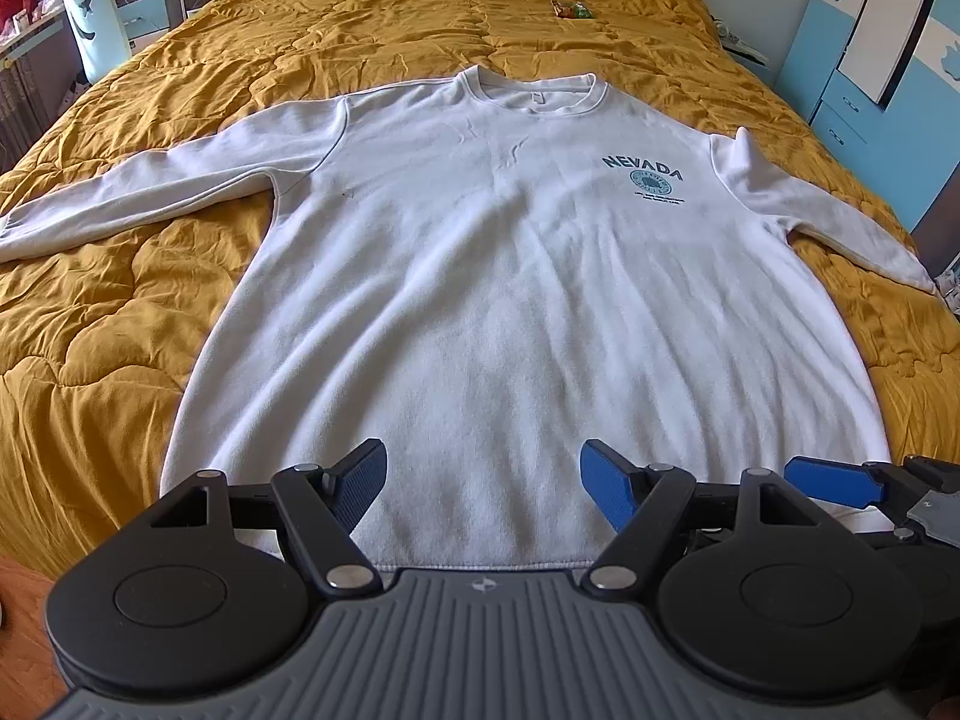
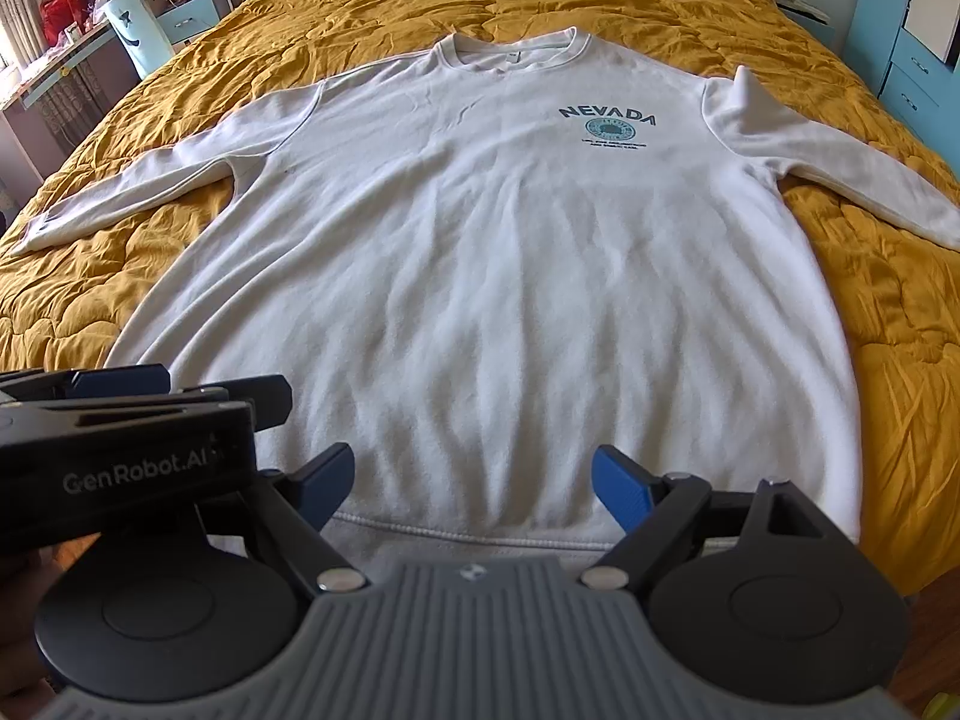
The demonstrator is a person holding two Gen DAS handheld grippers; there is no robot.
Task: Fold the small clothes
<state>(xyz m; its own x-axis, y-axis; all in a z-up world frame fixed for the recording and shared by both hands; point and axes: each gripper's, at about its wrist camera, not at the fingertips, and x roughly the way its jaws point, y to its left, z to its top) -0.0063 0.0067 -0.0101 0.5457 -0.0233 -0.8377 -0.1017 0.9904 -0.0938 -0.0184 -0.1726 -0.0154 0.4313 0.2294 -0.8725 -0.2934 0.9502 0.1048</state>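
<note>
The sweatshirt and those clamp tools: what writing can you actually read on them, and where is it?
"NEVADA": dark arched letters on the chest of the white sweatshirt.
Round teal emblem and fine lines under it: too small to read.
"GenRobot.AI": pale print on the black body of the left gripper, seen from the right wrist.
Neck tag: blank or too small.

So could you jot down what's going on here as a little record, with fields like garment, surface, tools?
garment: white sweatshirt, front up, NEVADA print on chest
state: spread flat, both sleeves out to the sides, not yet folded
surface: mustard quilted bedspread
left gripper: open, above the hem, holding nothing
right gripper: open, above the hem, holding nothing
gripper positions: side by side at the near edge
other item: small packet far up the bed
</note>
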